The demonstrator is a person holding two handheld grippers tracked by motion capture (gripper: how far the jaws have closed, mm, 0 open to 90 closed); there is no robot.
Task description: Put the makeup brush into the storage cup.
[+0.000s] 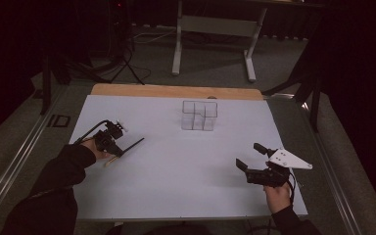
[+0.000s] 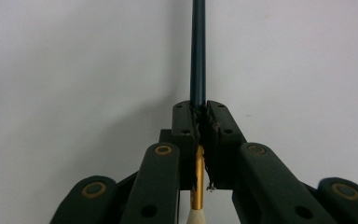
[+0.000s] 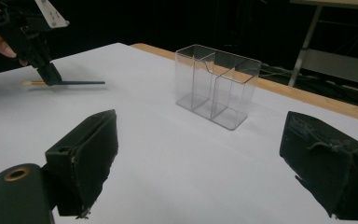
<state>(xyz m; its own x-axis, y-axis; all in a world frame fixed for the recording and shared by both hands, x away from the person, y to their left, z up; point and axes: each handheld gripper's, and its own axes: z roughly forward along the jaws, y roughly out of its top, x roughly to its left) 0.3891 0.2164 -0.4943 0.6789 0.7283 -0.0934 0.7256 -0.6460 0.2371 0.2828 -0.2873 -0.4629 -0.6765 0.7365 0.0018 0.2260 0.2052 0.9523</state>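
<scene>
No writing is legible. The left tool (image 1: 119, 148), angled down at the white surface (image 1: 186, 181), pinches a paintbrush (image 2: 198, 56); the right tool (image 1: 251, 157) rests spread, level.

A clear plastic organiser (image 1: 199, 115), divided into compartments, is placed upright on the far half of the white table (image 1: 186, 186). A wooden edge strip (image 1: 176, 91) is seen behind it. A grey table frame (image 1: 215, 29) is positioned on the floor beyond.
</scene>
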